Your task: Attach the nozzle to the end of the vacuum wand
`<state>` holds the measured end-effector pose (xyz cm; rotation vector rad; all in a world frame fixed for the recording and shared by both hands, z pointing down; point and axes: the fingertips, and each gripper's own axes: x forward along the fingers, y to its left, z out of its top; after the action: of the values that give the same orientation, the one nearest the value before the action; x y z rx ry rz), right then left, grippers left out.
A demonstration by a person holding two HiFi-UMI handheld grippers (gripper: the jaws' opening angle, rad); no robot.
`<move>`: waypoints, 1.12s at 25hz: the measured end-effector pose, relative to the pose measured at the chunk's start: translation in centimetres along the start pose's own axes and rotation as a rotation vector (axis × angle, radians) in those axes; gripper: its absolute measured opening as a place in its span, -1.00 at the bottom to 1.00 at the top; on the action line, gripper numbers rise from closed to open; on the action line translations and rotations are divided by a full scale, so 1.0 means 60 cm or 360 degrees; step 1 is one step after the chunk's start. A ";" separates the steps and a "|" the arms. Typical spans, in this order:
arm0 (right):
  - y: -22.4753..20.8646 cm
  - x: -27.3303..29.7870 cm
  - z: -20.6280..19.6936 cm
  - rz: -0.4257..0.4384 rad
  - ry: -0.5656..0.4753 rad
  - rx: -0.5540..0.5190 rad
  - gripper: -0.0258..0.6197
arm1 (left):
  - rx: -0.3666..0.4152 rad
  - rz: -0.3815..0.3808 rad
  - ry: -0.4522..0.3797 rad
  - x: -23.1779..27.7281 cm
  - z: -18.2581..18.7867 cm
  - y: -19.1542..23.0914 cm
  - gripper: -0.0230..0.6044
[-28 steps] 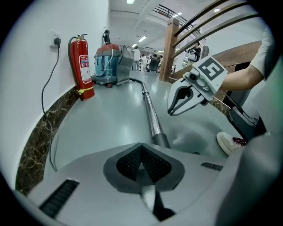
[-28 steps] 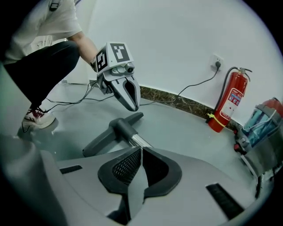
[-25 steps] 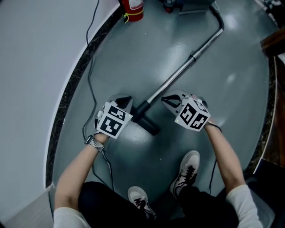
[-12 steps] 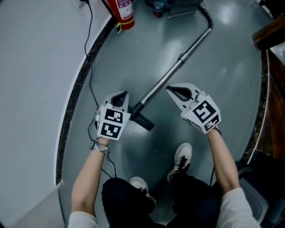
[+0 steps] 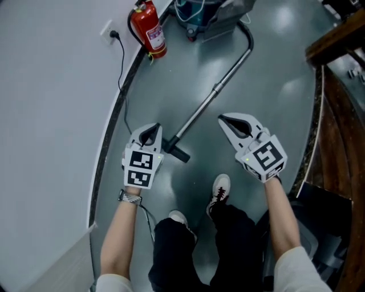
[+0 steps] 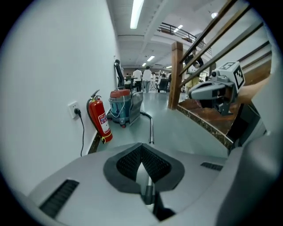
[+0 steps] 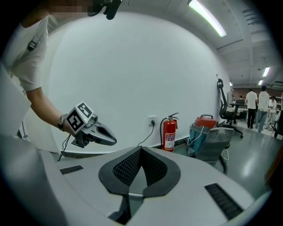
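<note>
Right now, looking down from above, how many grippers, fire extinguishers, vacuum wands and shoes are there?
grippers: 2 (left gripper, right gripper)
fire extinguisher: 1
vacuum wand: 1
shoes: 2
total: 6

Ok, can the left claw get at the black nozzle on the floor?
Probably yes: nothing lies between the left claw and the nozzle, which sits just beside it in the head view. The claw is shut and empty, though, so it must open first.

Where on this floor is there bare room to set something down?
Widest bare floor lies between the wand and the wooden railing. A narrower strip runs between wand and dark wall edging. Crowded around the extinguisher and vacuum canister.
</note>
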<state>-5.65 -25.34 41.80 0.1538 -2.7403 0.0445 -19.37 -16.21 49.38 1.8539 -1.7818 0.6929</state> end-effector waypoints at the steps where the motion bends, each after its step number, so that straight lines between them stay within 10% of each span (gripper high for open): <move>1: 0.004 -0.015 0.024 0.0003 -0.0005 -0.0001 -0.84 | -0.0021 -0.0002 -0.0026 -0.020 0.022 -0.004 -0.93; 28: -0.065 -0.322 0.511 -0.0139 -0.0190 0.0101 -0.84 | -0.0218 0.0130 -0.0407 -0.361 0.484 -0.029 -0.93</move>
<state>0.70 -28.87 6.10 0.3025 -2.8487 0.1010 -17.25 -18.54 13.25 1.8522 -2.0201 0.3631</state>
